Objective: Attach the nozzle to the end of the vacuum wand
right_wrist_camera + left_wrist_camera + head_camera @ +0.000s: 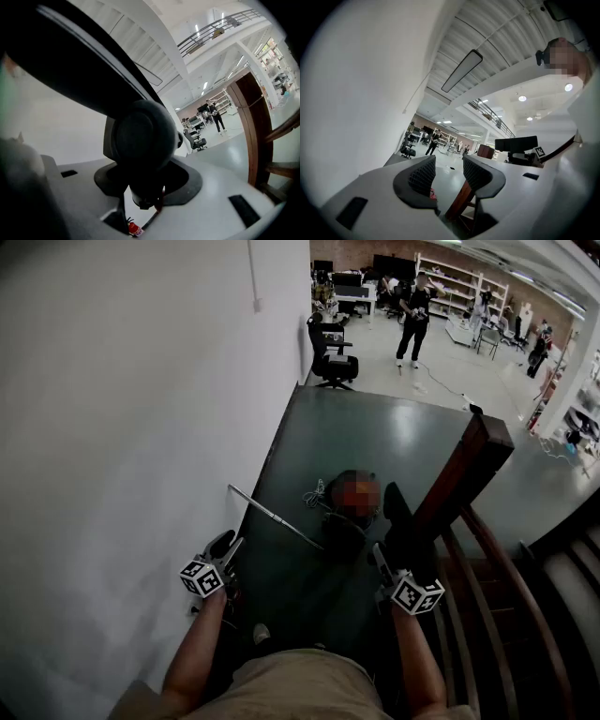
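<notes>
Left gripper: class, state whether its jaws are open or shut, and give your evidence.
Open: the left gripper shows its dark ribbed pads standing apart, with nothing gripped between them.

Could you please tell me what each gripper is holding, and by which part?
The right gripper is shut on a black vacuum piece, gripping its rounded end; exactly which part is unclear. The left gripper holds nothing, its jaws apart.

- No word, brand name or number is legible in any view.
- The near-left white cube (202,577) and the near-right white cube (417,595) bear only black square marker patterns.
</notes>
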Tool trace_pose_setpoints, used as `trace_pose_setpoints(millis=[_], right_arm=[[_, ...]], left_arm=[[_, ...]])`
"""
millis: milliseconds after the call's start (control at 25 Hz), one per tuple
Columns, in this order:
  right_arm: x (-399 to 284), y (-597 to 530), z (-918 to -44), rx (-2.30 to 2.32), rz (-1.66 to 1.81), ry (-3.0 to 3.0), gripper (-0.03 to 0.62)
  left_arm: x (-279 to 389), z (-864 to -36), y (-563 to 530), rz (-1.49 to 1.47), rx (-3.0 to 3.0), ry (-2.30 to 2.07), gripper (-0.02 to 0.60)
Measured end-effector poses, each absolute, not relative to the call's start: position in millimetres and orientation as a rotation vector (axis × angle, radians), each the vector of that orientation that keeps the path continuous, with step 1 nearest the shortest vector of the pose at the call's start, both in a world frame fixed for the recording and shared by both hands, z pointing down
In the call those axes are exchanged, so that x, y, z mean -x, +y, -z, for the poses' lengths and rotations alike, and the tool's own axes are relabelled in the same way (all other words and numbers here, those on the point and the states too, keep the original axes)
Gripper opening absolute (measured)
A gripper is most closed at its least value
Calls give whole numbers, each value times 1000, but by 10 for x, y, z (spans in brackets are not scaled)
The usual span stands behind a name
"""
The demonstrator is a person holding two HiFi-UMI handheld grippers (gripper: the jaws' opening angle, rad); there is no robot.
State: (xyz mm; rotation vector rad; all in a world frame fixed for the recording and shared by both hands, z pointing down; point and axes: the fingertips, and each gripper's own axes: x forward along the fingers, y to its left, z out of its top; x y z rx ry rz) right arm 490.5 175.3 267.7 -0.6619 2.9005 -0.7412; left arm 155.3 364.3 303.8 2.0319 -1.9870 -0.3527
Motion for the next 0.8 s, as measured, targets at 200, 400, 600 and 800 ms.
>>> trace_pose_setpoints(millis=[200,400,600,800], right_arm=[[-4925,1720,-2689,655,725,2918,169],[-4996,1727,-2704,664,725,2910,169],[-5059,1813,-2665,611,770,2864,169],[-5100,1914,-2693,594,731,2886,169]], left_arm=[[-1609,-3057,3608,368,-2027,-1983,175],[-1681,-3053,3606,366,-2036,-1979,176],[-1739,-3041,3617,360,-2042,-1974,176],[-1842,-3052,3627,341,-2049,-1964,176]])
